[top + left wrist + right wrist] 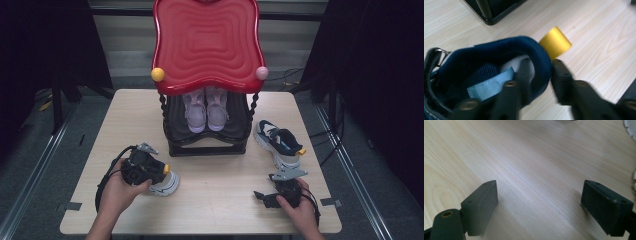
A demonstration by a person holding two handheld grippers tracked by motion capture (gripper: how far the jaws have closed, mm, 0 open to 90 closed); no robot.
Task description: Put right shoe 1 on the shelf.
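- Navy sneaker with white sole and yellow heel tab [162, 181] sits front-left on the pale wooden table [220, 200]; our left gripper [539, 72] pinches its padded heel collar, one jaw inside, one outside.
- Risk, we think: collar is soft, so the shoe could swing or slip when lifted.
- Black shoe rack under the red wavy top [207, 140] is near; open table lies between.
- Right gripper [539, 202]: jaws spread, empty, near the front edge.

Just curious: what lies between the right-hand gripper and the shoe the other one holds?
Only bare table, in the high view, between the right gripper and the shoe.
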